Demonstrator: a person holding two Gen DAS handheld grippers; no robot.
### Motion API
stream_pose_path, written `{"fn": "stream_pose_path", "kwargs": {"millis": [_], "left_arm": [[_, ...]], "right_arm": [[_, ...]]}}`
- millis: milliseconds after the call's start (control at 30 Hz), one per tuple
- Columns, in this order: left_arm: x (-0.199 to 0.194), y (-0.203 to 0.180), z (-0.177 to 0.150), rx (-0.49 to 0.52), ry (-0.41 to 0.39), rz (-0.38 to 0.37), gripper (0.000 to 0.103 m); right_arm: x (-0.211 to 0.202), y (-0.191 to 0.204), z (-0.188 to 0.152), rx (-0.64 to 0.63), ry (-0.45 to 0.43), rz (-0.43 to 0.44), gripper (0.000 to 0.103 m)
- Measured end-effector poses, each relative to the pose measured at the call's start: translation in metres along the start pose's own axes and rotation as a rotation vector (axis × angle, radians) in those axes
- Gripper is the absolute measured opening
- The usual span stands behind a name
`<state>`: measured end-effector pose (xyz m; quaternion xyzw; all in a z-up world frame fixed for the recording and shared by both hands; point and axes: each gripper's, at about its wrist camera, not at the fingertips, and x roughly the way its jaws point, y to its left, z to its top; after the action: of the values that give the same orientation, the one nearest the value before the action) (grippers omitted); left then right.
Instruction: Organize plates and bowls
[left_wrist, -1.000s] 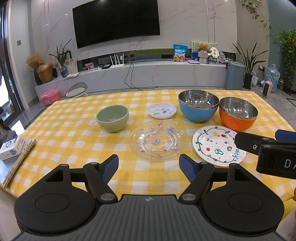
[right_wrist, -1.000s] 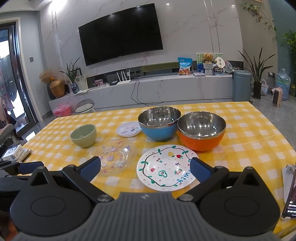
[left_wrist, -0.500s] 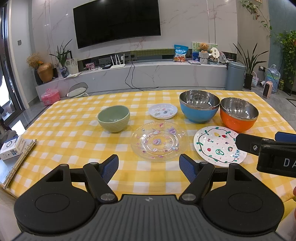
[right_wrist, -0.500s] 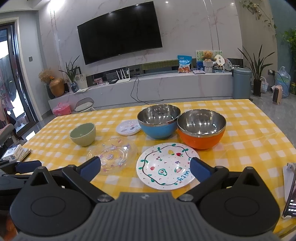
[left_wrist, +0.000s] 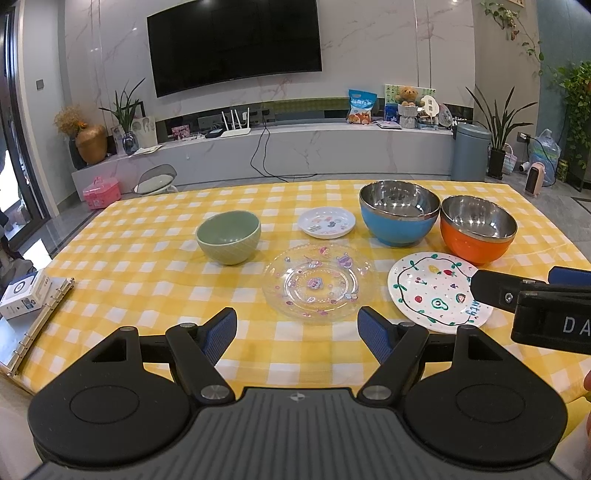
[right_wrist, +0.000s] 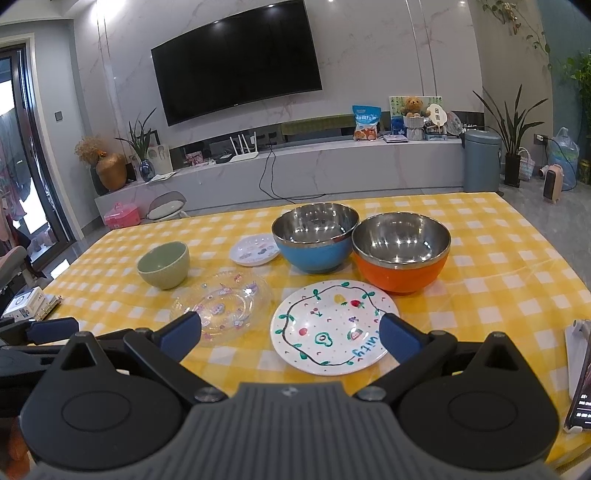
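On the yellow checked table stand a green bowl, a small white plate, a blue steel bowl, an orange steel bowl, a clear patterned plate and a white painted plate. My left gripper is open and empty, short of the clear plate. My right gripper is open and empty, its fingertips over the near edge of the white painted plate. The orange bowl and the blue bowl sit just behind that plate.
A ring binder and a small white box lie at the table's left edge. A phone on a stand is at the right edge. A TV wall and a low cabinet lie beyond the table.
The right gripper has edged forward a little toward the white painted plate. The left gripper has barely moved. Both stay open.
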<state>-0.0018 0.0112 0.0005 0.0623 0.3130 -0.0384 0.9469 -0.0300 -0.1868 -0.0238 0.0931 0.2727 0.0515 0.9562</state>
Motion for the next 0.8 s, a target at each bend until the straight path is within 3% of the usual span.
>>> {"fn": "stream_pose_path", "kwargs": {"millis": [633,800], "left_arm": [[-0.0018,0.0027,-0.0011,-0.003,0.003,-0.008,0.088],[-0.002,0.0008,-0.0003,-0.005,-0.005,-0.047,0.088]], "right_arm": [[0.0025,0.0,0.0001,0.008,0.018,-0.006,0.1],[0.0044,0.0003,0.0007,0.009,0.028,-0.009,0.1]]}}
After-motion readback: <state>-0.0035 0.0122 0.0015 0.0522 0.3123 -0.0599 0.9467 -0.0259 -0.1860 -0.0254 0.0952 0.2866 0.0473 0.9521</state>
